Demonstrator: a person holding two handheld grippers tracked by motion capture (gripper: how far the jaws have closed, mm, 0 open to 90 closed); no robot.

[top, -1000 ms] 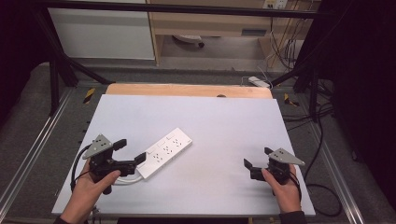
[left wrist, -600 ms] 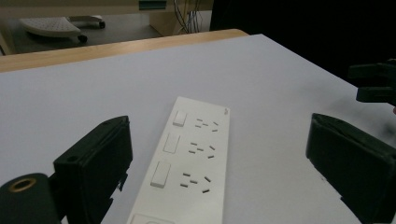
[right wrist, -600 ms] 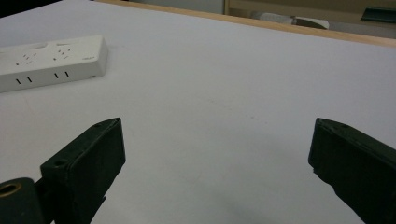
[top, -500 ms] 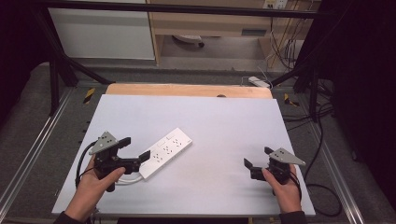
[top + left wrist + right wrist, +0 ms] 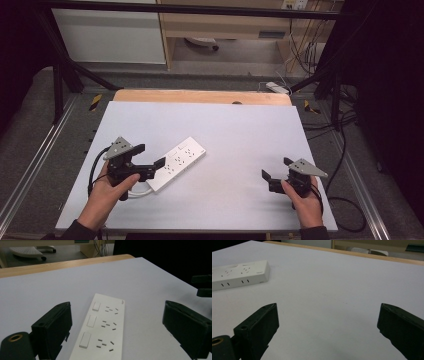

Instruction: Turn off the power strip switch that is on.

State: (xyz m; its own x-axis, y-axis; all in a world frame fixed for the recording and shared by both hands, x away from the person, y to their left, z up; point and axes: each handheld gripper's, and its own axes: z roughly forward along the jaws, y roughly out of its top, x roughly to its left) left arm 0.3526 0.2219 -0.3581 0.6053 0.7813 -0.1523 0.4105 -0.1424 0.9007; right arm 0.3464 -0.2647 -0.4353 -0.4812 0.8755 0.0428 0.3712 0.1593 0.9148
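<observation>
A white power strip [image 5: 178, 161] with three switches lies at an angle on the left half of the white table [image 5: 235, 130]. Its white cord [image 5: 142, 189] curls off its near end, under my left hand. My left gripper [image 5: 150, 155] is open, with its jaws on either side of the strip's near end and not touching it. In the left gripper view the power strip [image 5: 103, 327] runs up between the wide-apart jaws. My right gripper [image 5: 276, 168] is open over bare table at the near right. In the right gripper view the power strip [image 5: 239, 273] lies far off at the upper left.
A wooden strip [image 5: 200, 96] runs along the table's far edge. On the floor beyond lie another power strip [image 5: 276, 87] and cables [image 5: 345, 125]; a metal rail [image 5: 30, 165] flanks the left side. The other gripper [image 5: 203, 286] shows at the right edge of the left gripper view.
My left gripper has moved a little forward and to the right, closer around the power strip's near end. The right gripper has stayed where it was.
</observation>
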